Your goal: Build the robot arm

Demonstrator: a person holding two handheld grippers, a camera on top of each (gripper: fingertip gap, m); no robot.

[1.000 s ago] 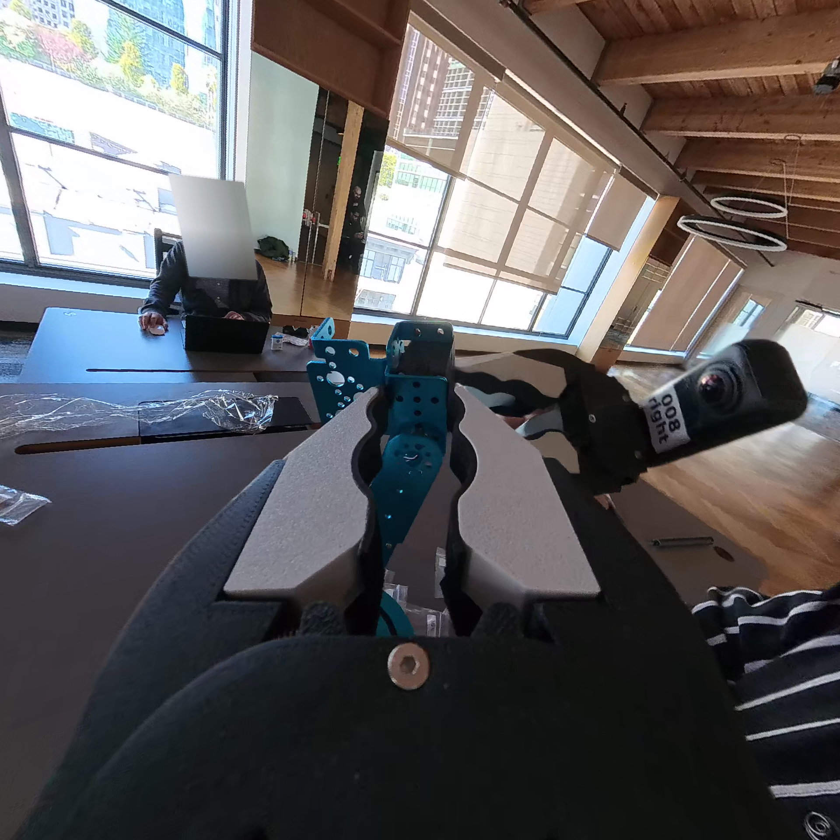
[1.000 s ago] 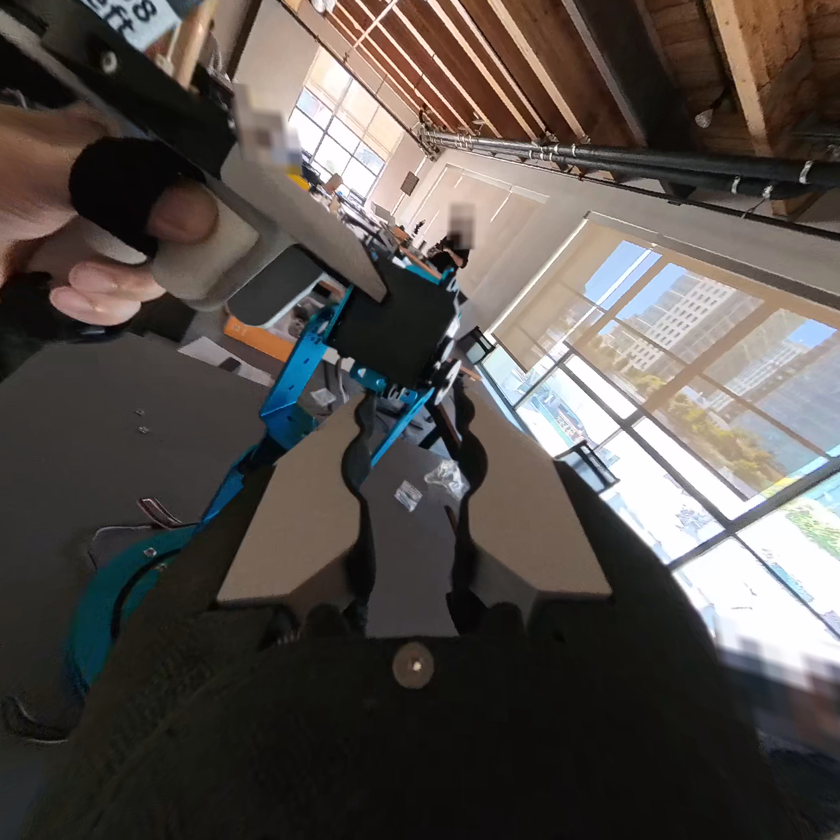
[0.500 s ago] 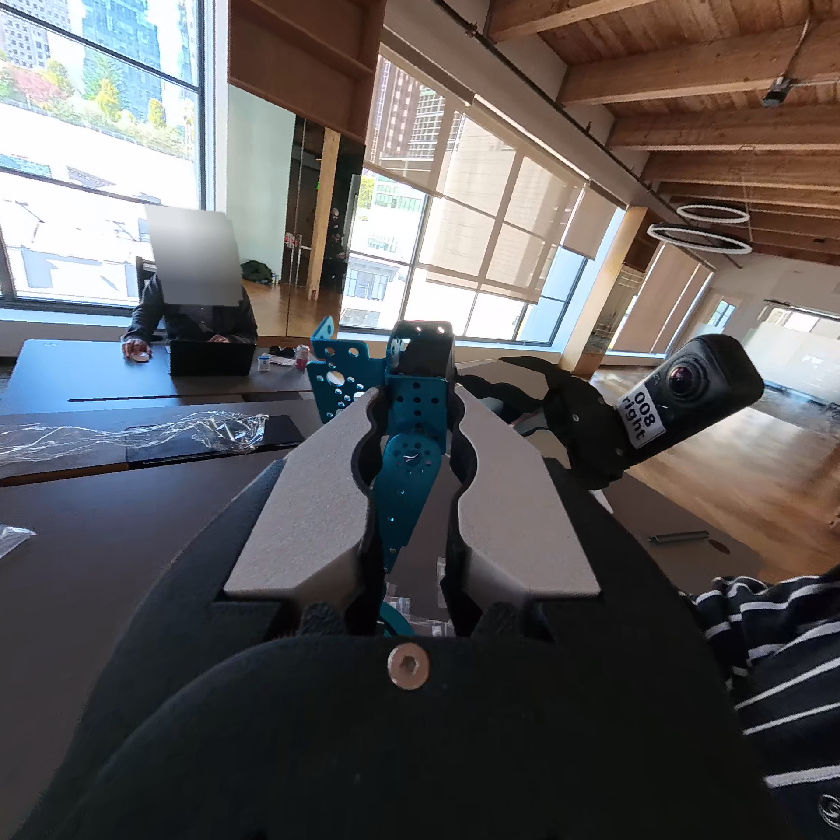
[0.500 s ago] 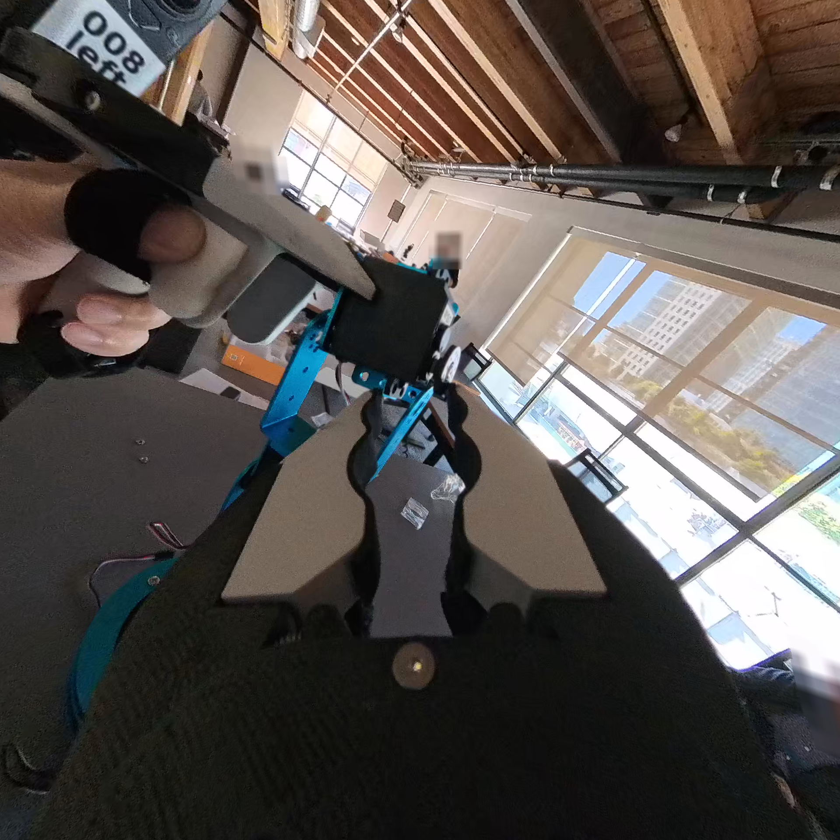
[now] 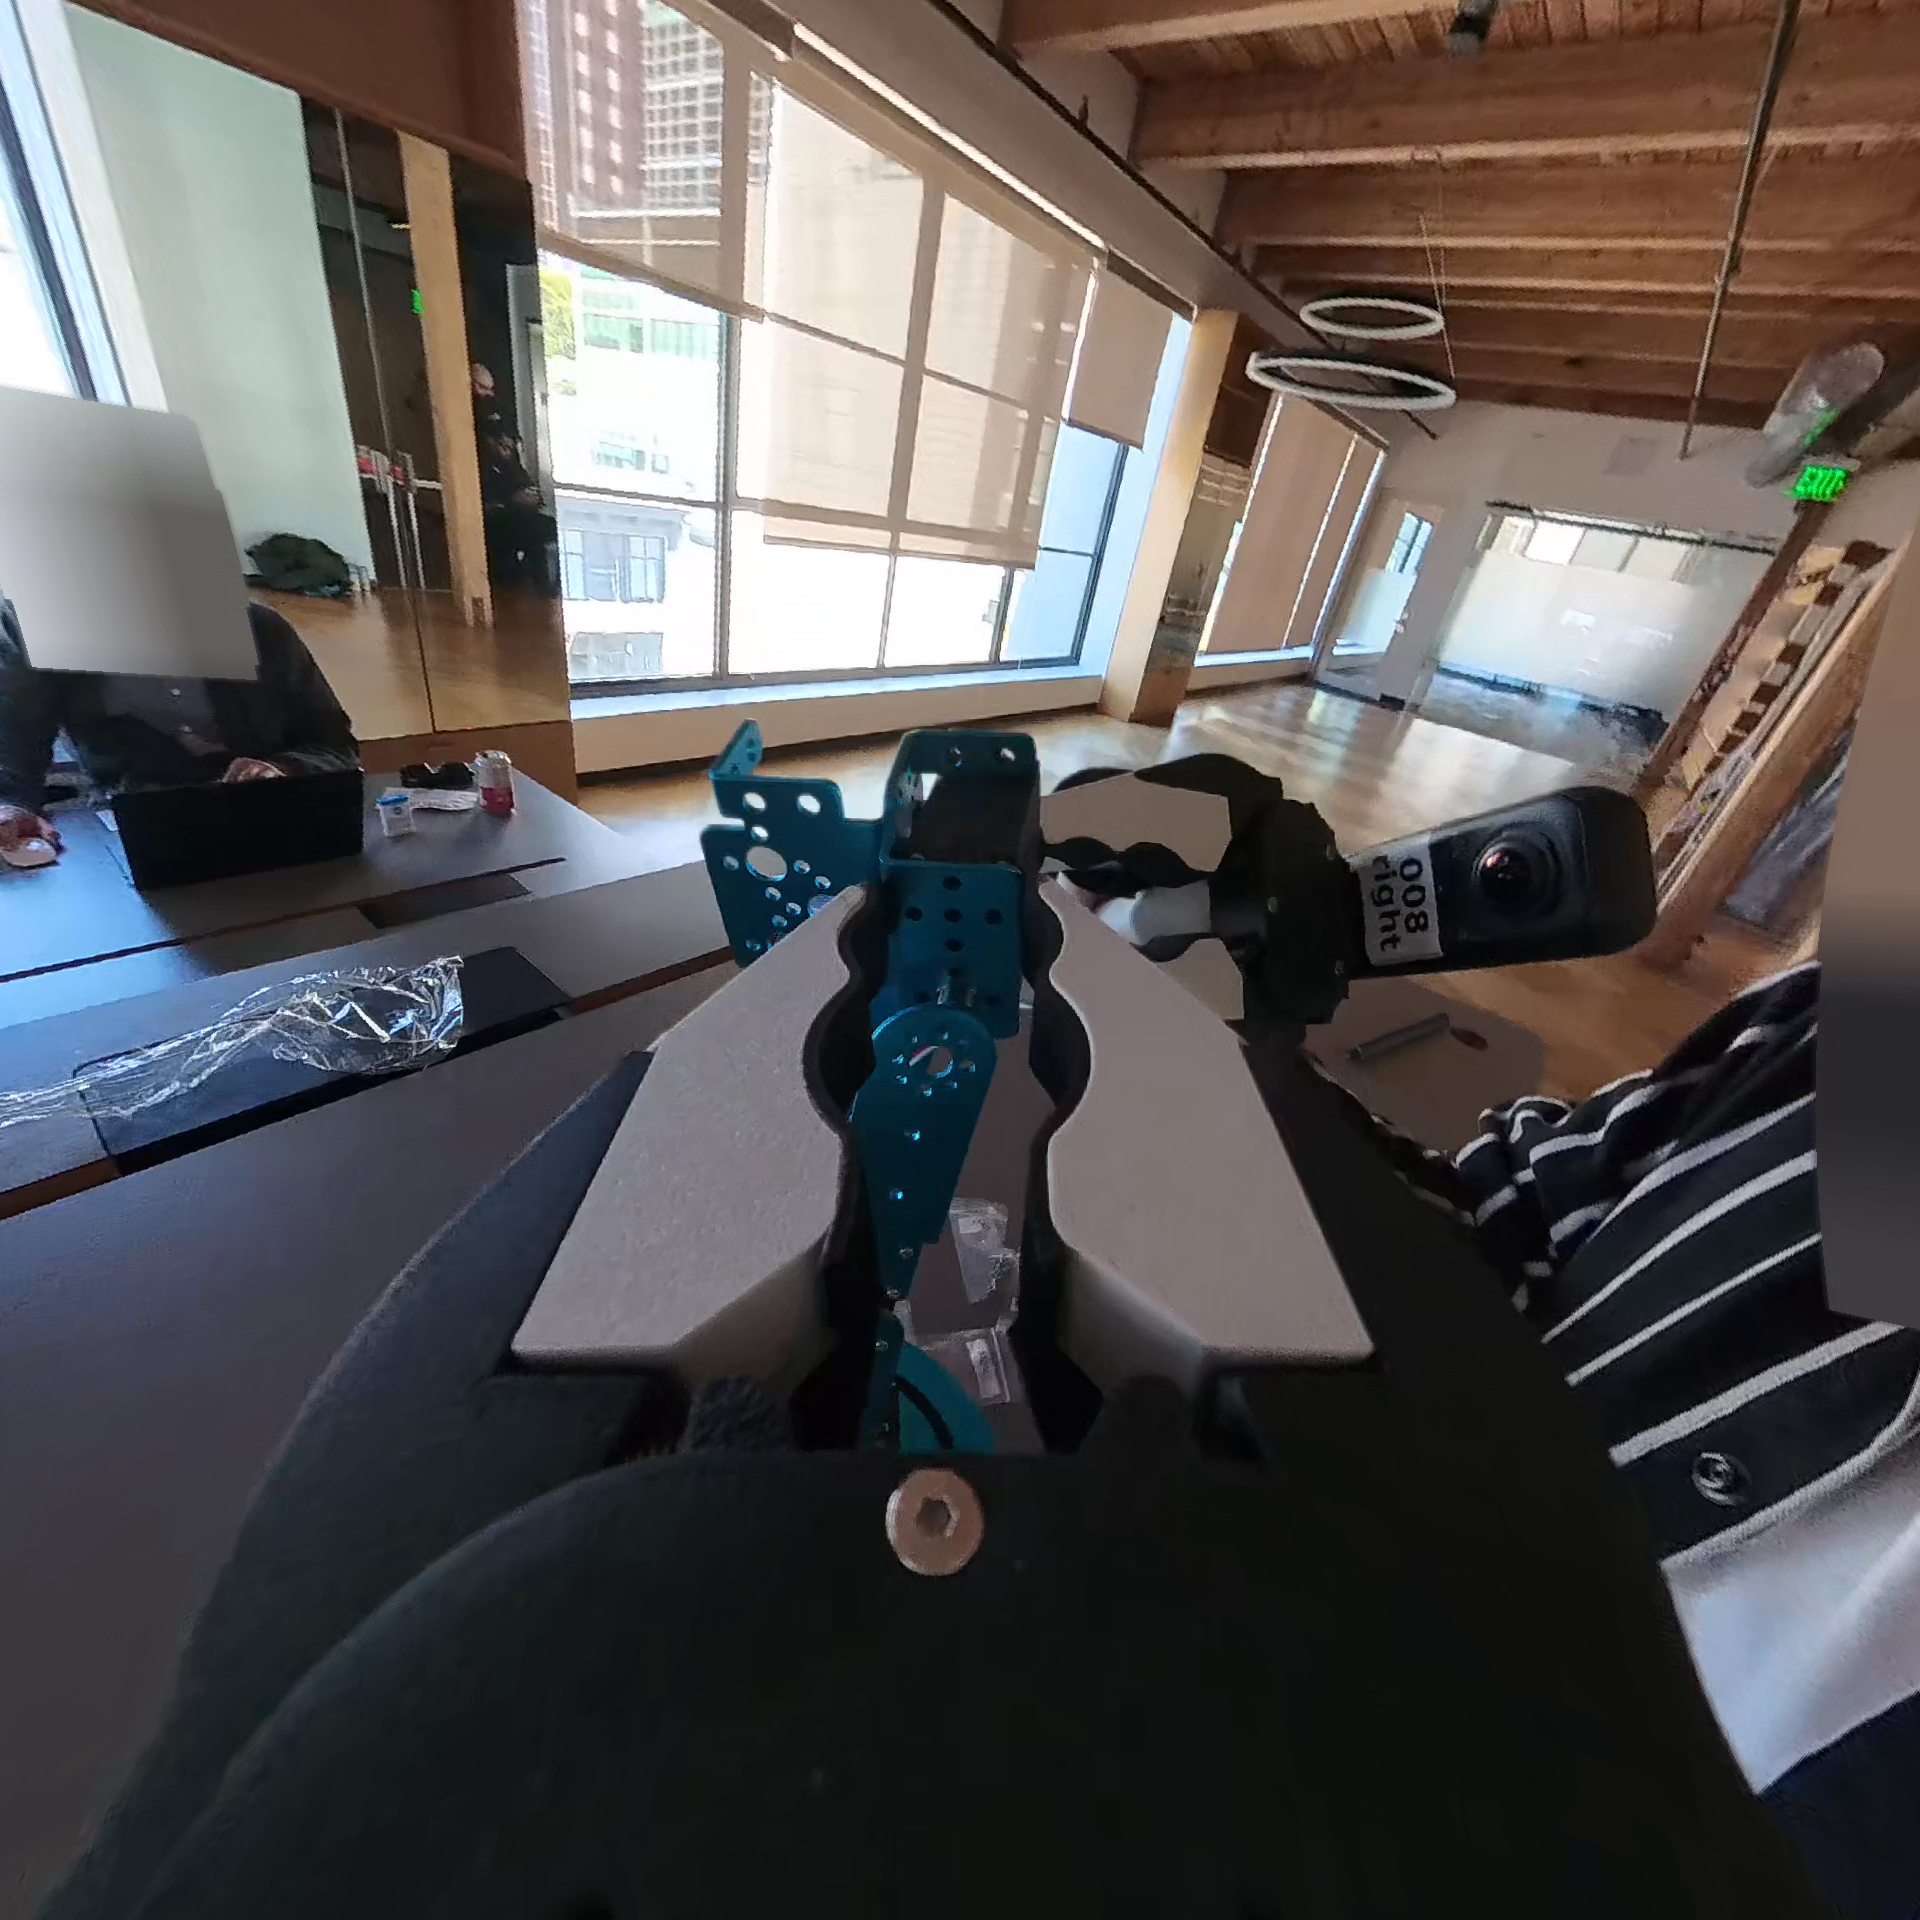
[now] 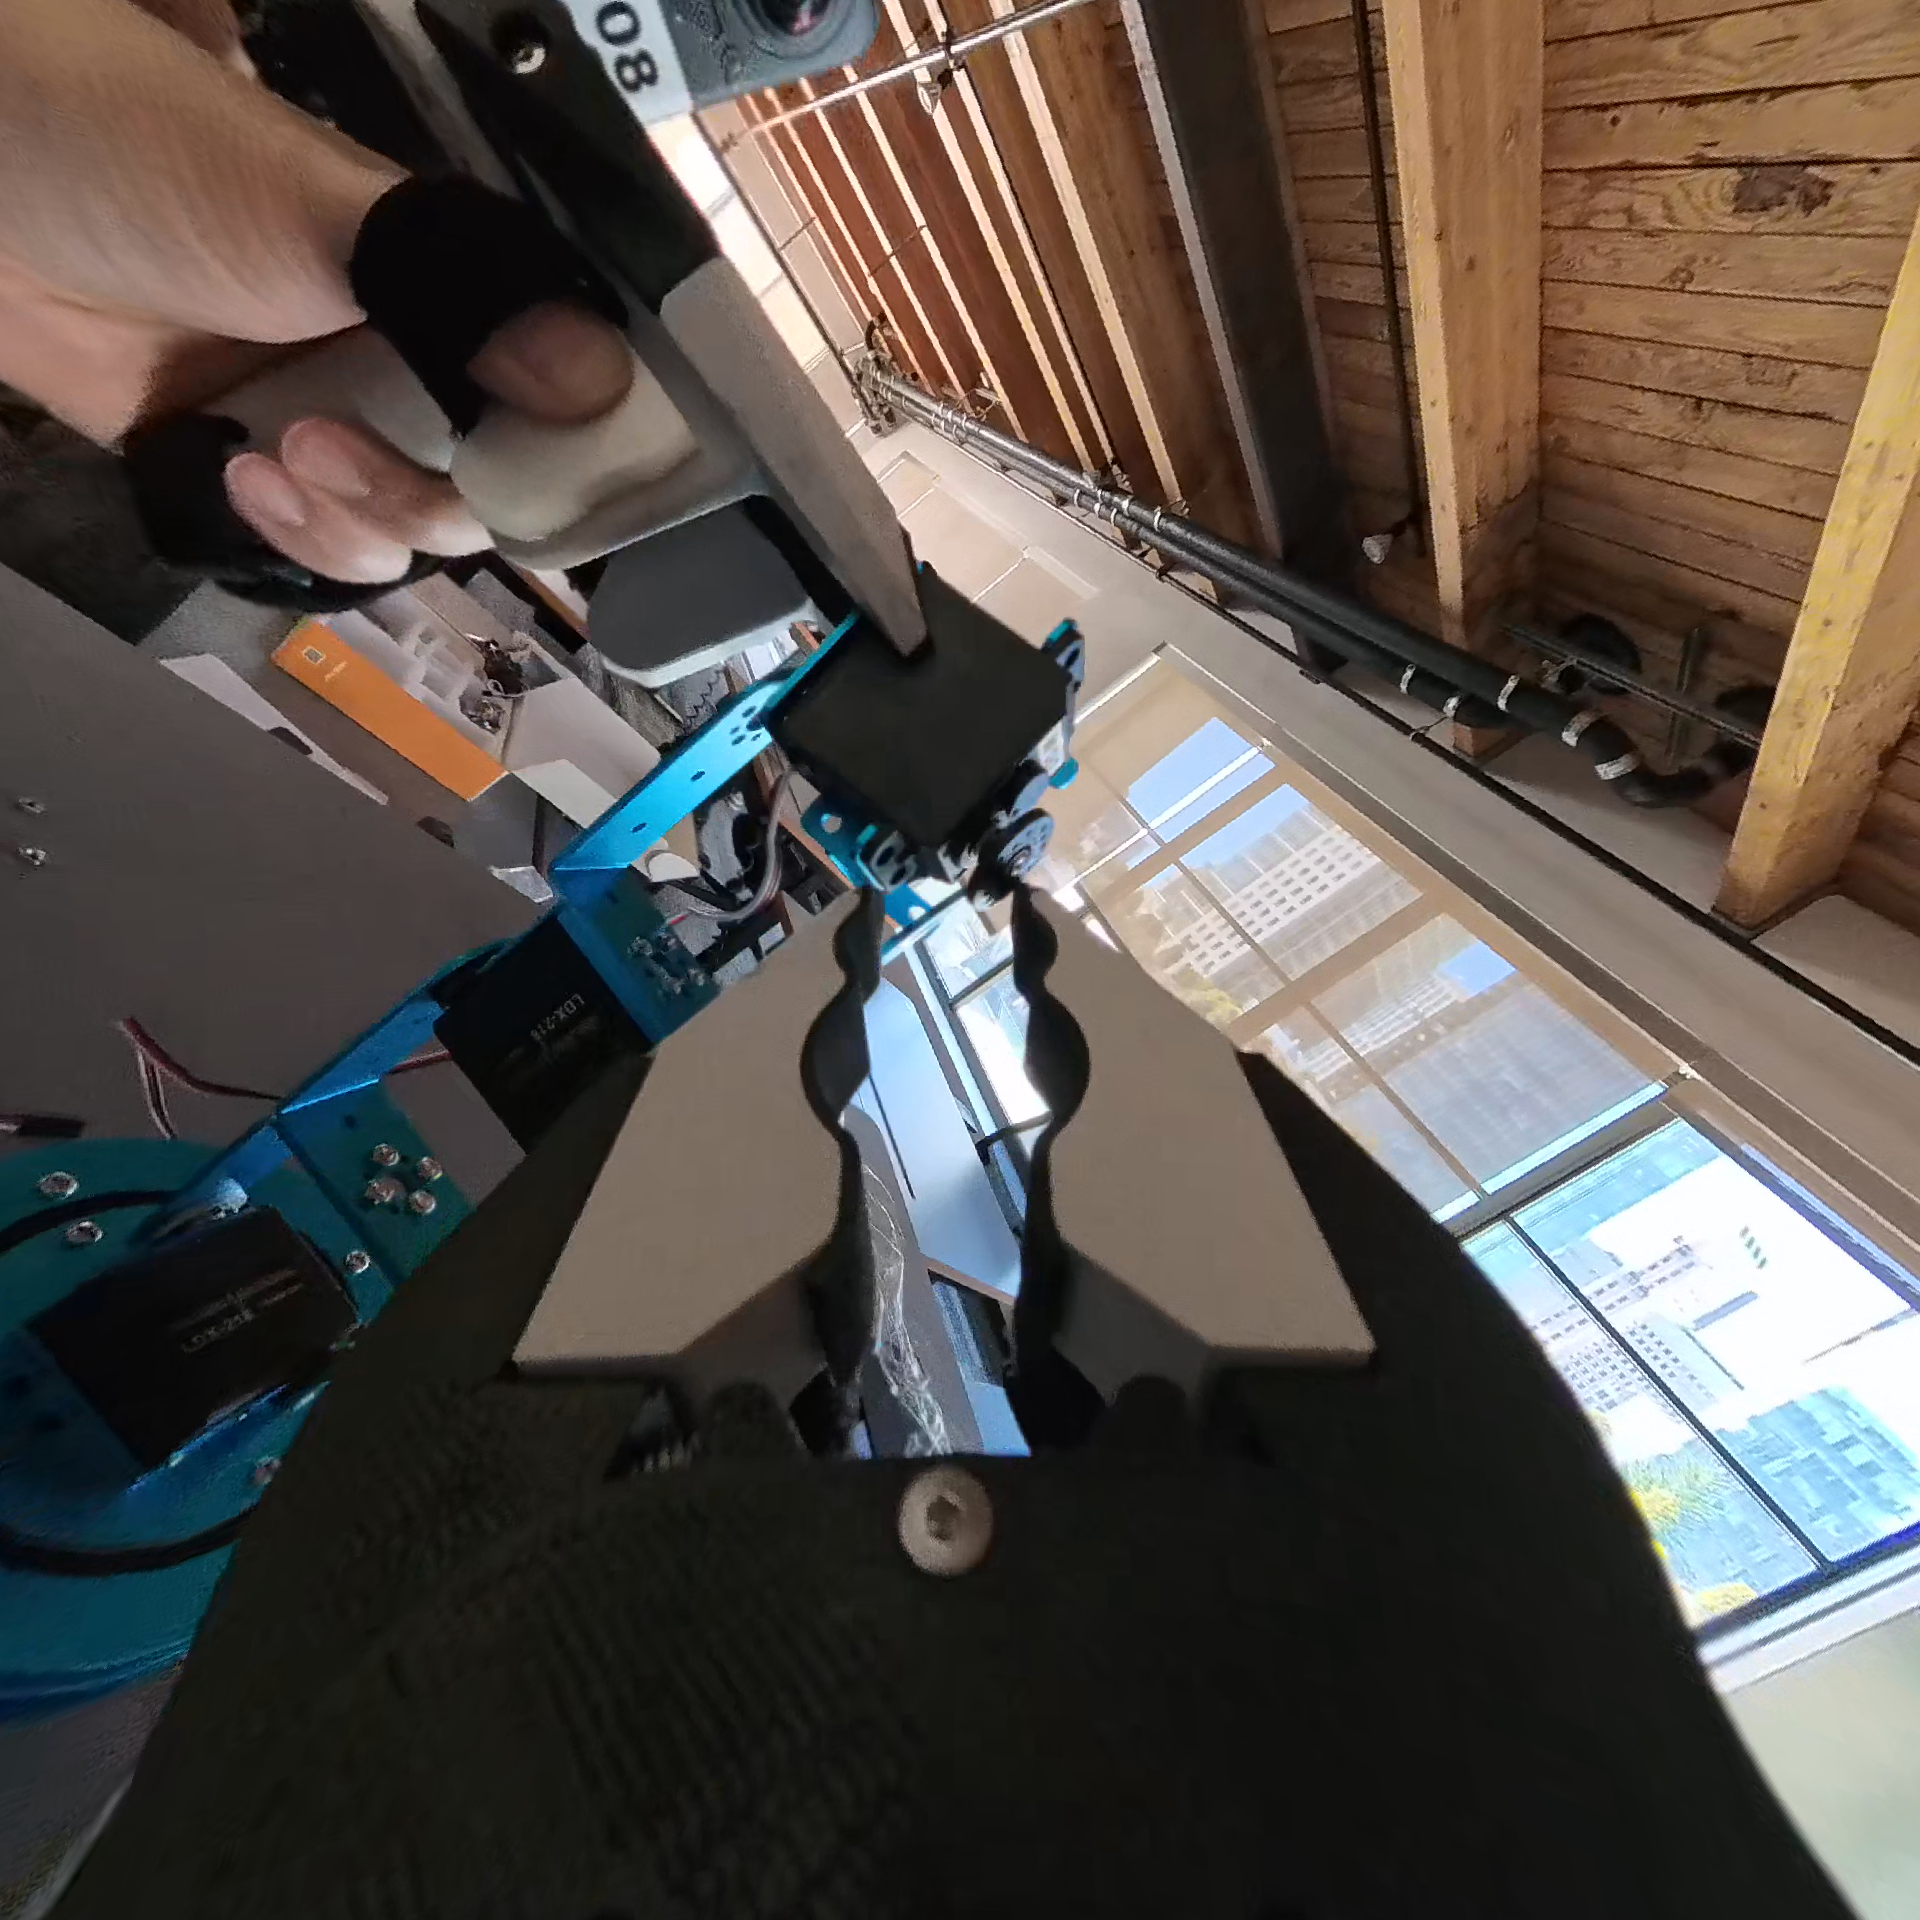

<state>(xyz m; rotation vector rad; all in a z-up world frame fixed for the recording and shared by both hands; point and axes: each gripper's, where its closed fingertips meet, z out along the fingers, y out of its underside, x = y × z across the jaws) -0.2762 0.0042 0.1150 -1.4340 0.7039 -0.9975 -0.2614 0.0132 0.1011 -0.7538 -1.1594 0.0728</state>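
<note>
A blue metal robot arm kit [image 5: 940, 1101] with black servos stands on a dark table [image 5: 208, 1299]. My left gripper [image 5: 956, 904] is shut on its upper blue bracket and black servo [image 5: 977, 821], holding the top link raised. In the right wrist view the left gripper's finger [image 6: 790, 447] presses on that servo [image 6: 914, 748], held by a hand [image 6: 208, 260]. My right gripper [image 6: 940, 909] has its jaws a narrow gap apart, with the tips just below the servo's round horn [image 6: 1013, 852] and a small blue tab between them. It also shows in the left wrist view [image 5: 1143, 821]. The arm's teal round base [image 6: 62, 1174] sits low on the left.
Crumpled clear plastic [image 5: 291, 1023] lies on the table to the left. Small clear parts bags [image 5: 982, 1247] lie under the arm. A person with a laptop [image 5: 239, 821] sits at a far table. A striped sleeve [image 5: 1662, 1247] is at my right. An orange-and-white box [image 6: 395, 707] stands behind the arm.
Both views have swung. The right gripper has come closer to the servo's end and its view has tilted up toward the ceiling. The left gripper keeps its hold on the bracket.
</note>
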